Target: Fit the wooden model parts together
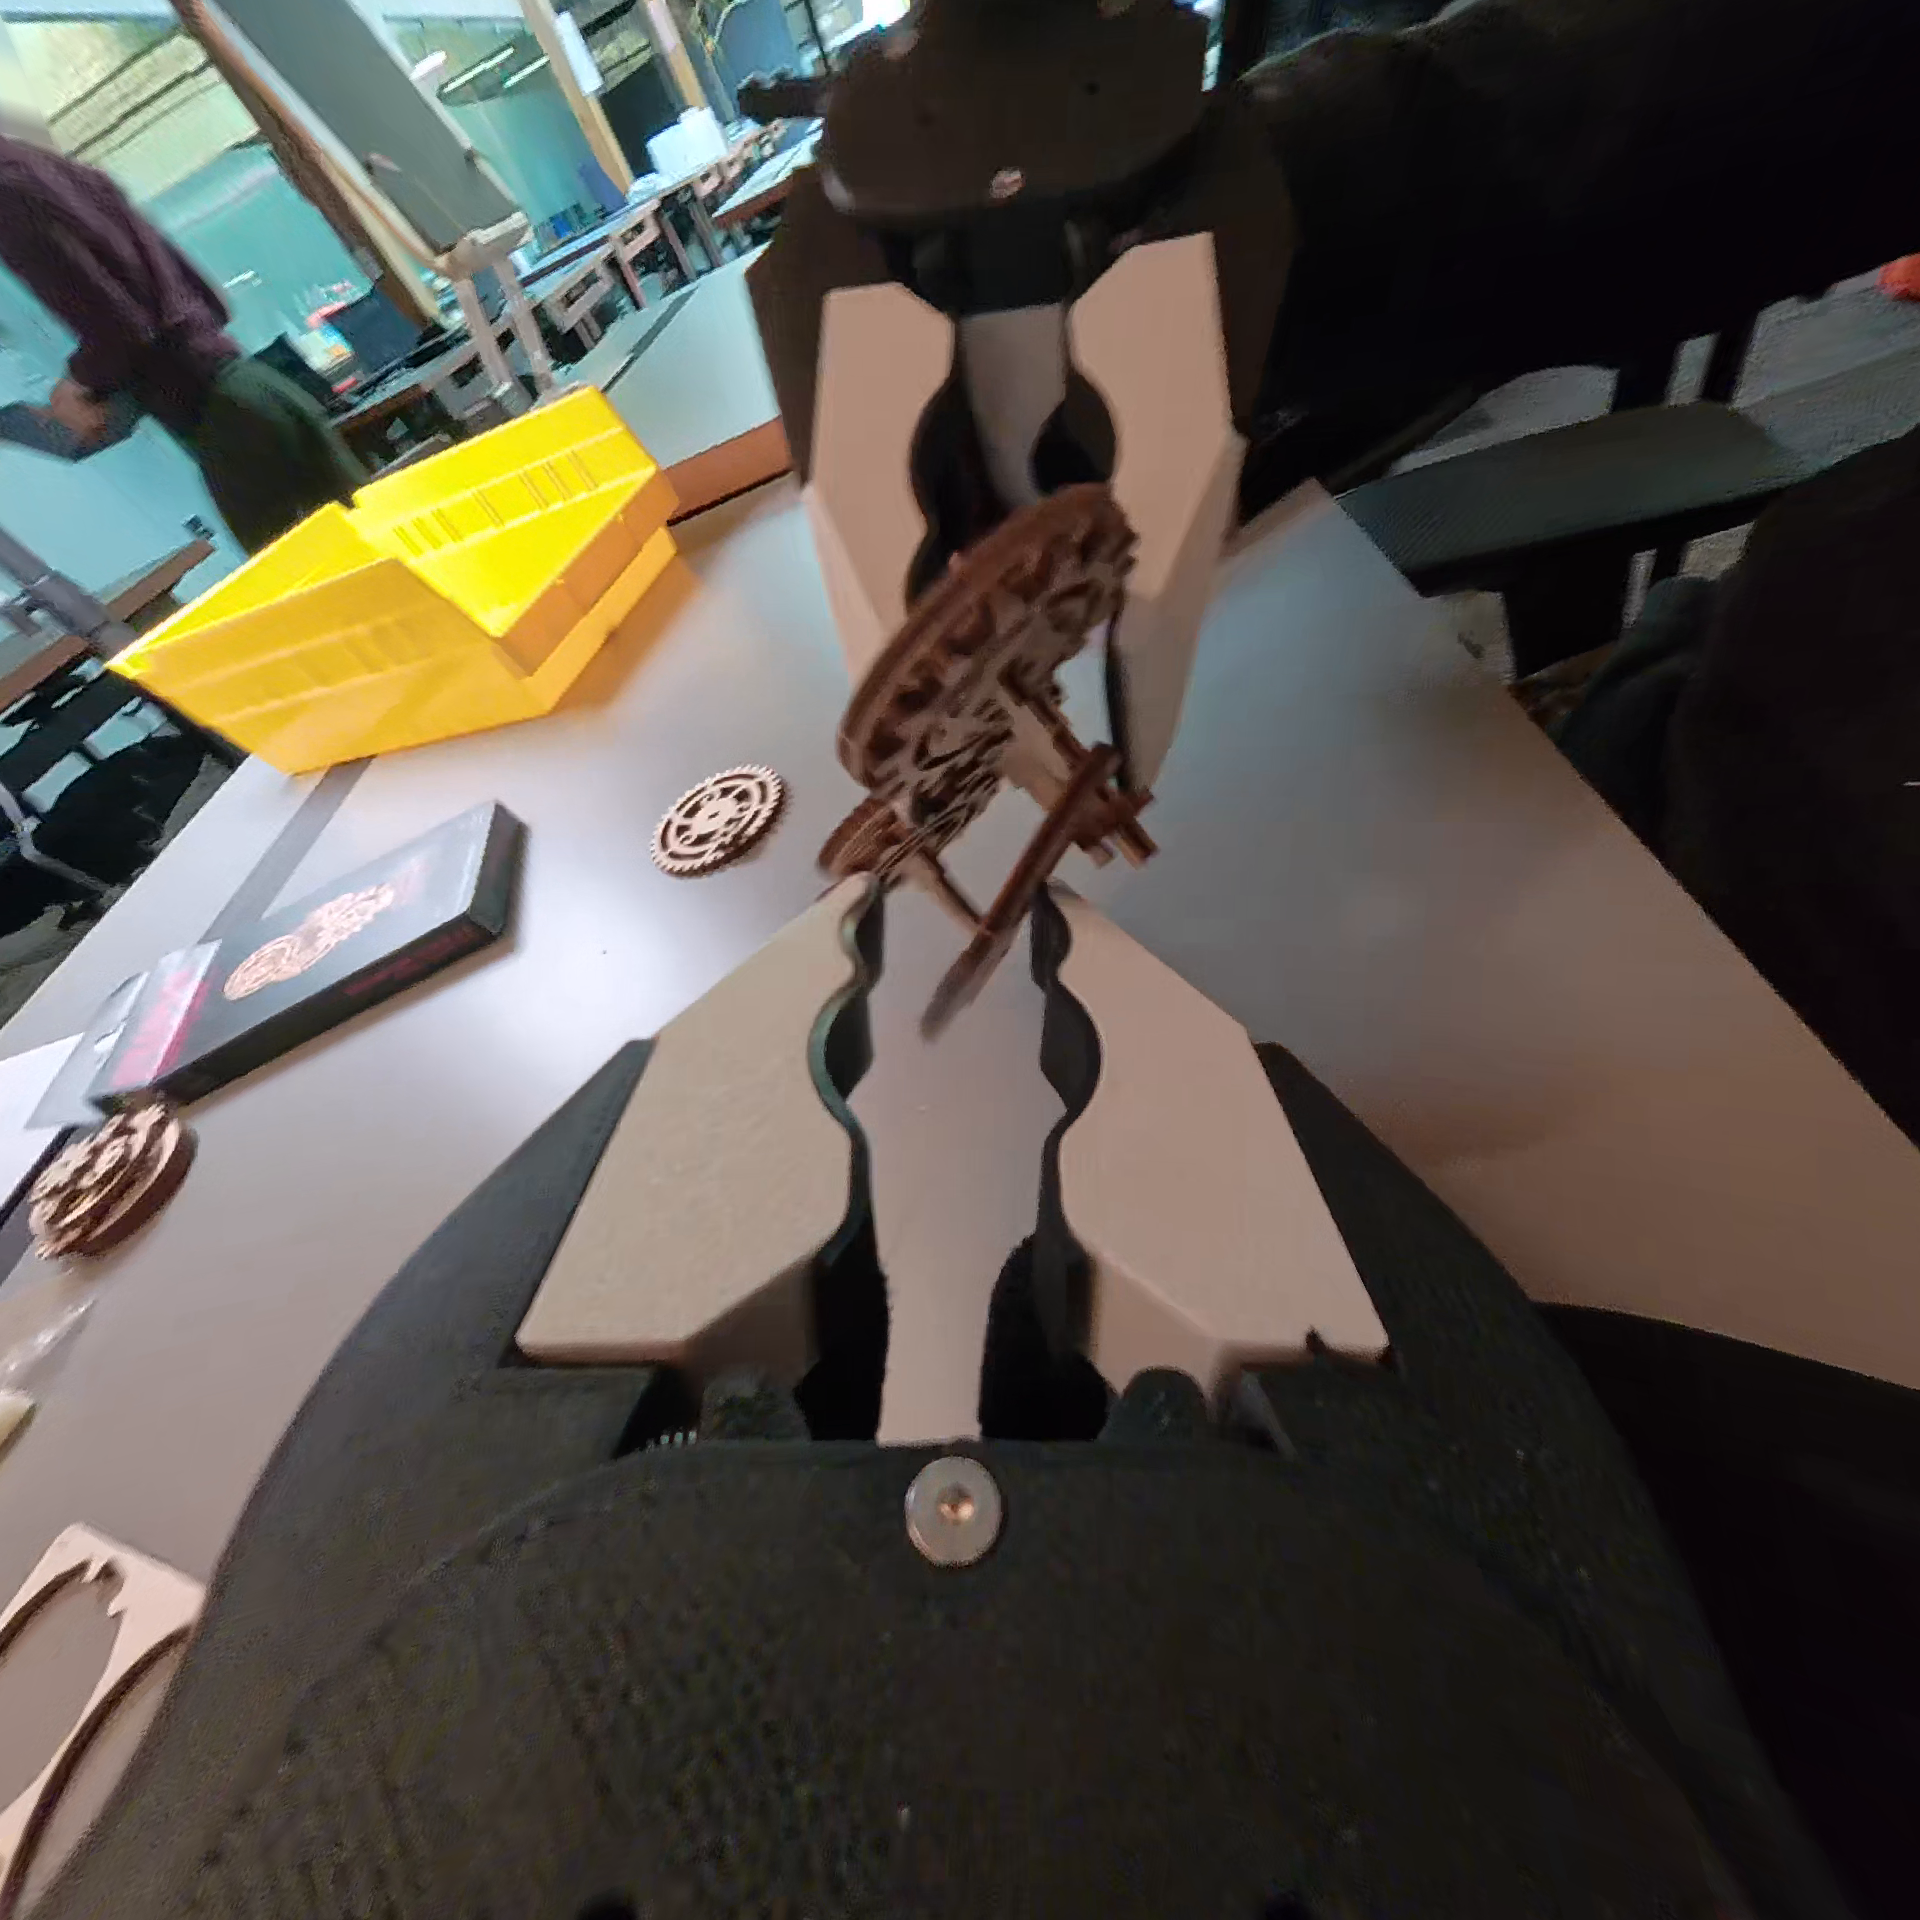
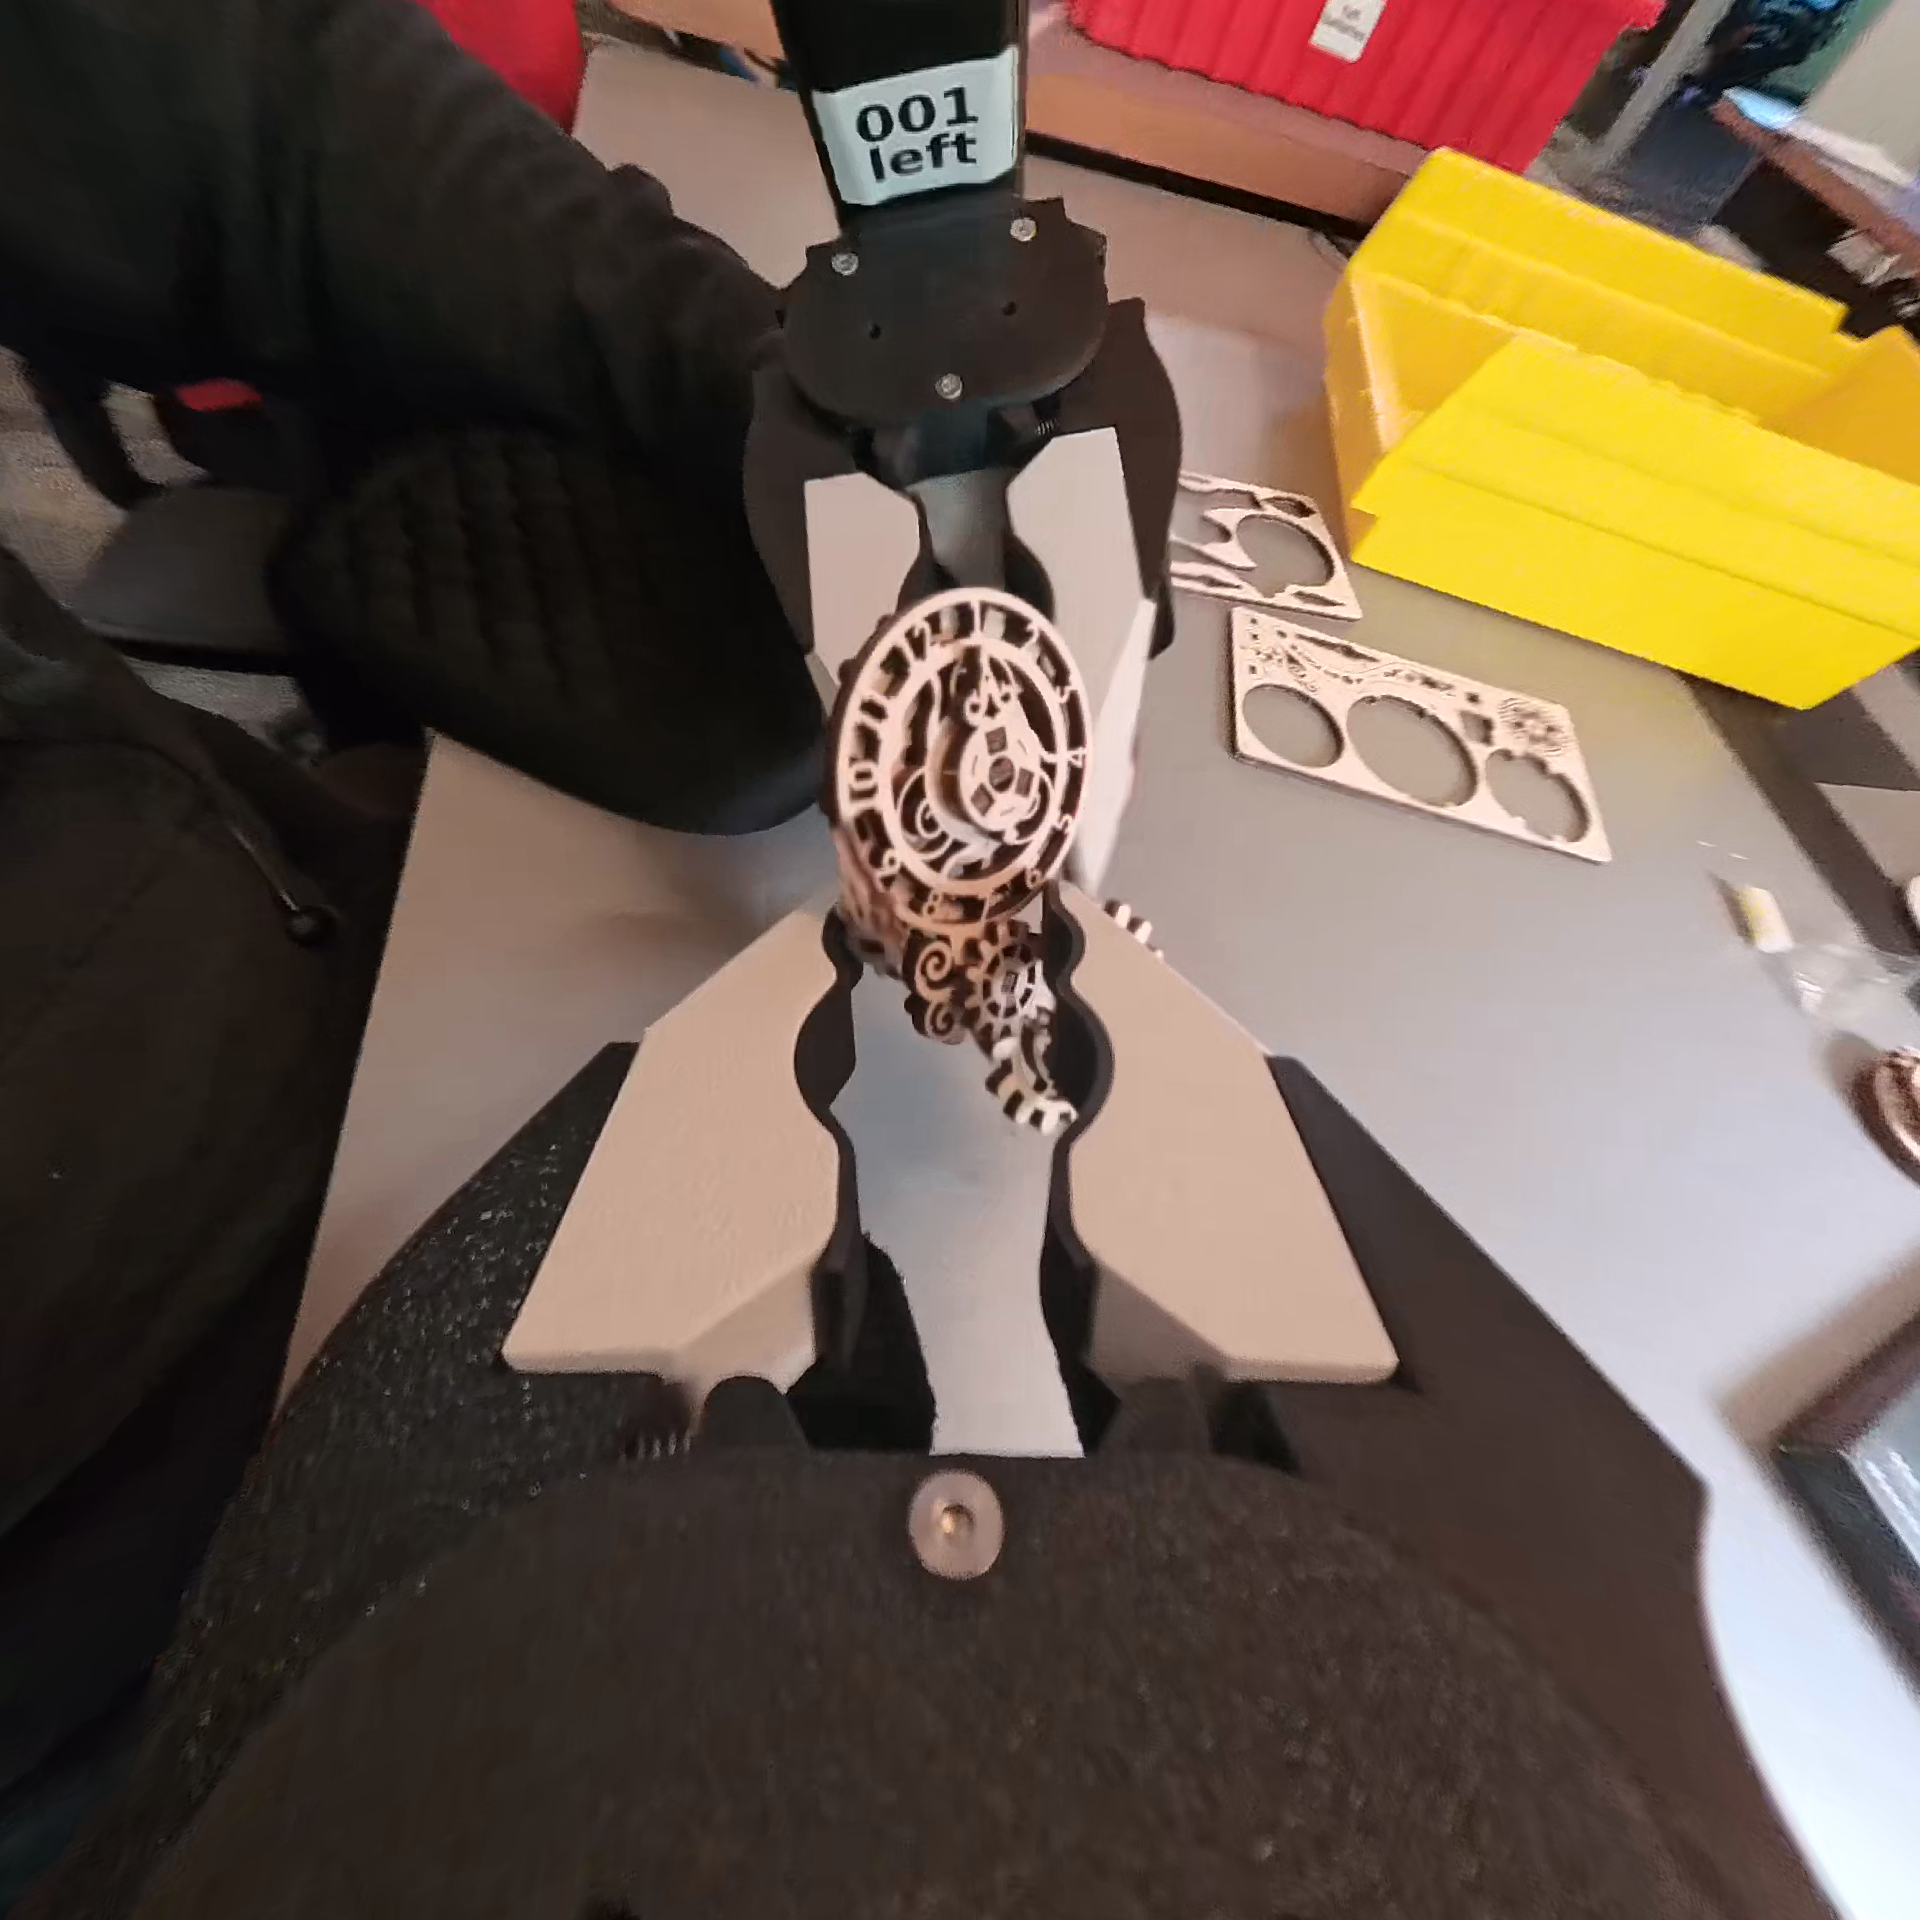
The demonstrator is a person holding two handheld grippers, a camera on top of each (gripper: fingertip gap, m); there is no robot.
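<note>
Presently: wooden model (image 2: 961,769), held in mid-air above the table (image 1: 1351,831) between both tools. Right gripper (image 2: 956,925) pinched its lower gearwork, apparently steadying it; left gripper (image 1: 956,894) stood spread around a strut. Spare gear (image 1: 717,821) lay far left.

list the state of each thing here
right tongs, shut on wooden model
left tongs, open around part of the model, no contact seen
loose gear, flat on table
black box, closed, lying flat
yellow bins, stacked together
wooden sheets, flat, pieces punched out
</note>
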